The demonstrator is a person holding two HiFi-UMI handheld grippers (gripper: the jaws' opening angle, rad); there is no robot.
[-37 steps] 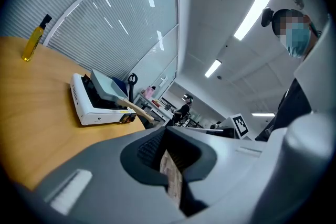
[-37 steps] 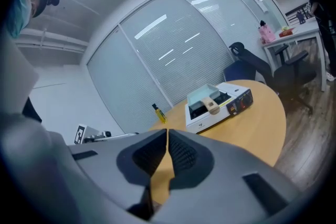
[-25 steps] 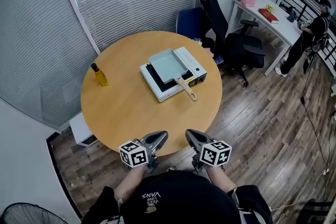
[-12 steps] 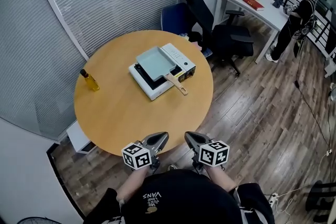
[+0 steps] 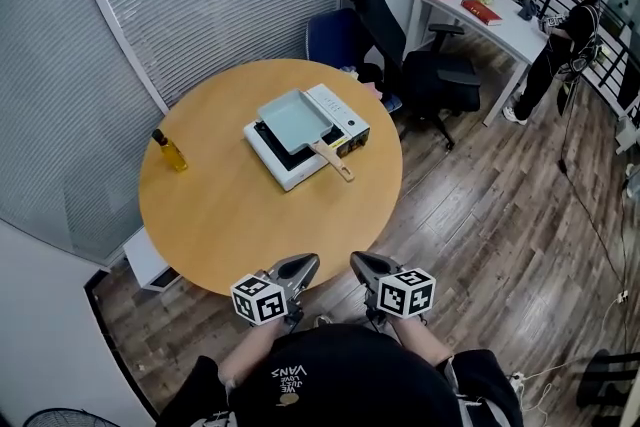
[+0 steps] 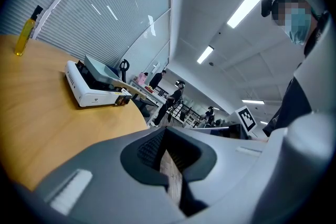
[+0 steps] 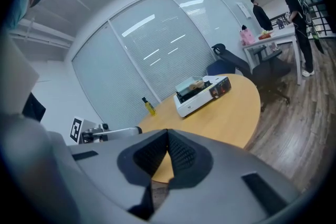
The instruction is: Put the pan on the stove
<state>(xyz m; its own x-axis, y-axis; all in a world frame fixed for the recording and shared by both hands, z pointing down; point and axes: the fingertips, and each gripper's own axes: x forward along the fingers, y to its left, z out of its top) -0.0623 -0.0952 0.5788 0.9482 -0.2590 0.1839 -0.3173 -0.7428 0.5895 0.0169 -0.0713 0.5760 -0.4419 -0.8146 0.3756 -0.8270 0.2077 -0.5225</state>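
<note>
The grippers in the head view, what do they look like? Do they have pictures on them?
The left gripper and the right gripper each have smooth grey jaws that narrow to a rounded tip, ridged and dark on the inside. Behind the jaws sits a white cube with black square patterns, like a puzzle code. The person wears a black top with white letters.

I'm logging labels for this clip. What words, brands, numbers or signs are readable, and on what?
"VANS": upside down on the person's black garment; the smaller print beside it is too small to read.
The stove: front logo and yellow sticker are too small to read.
The bottle: no readable label.
</note>
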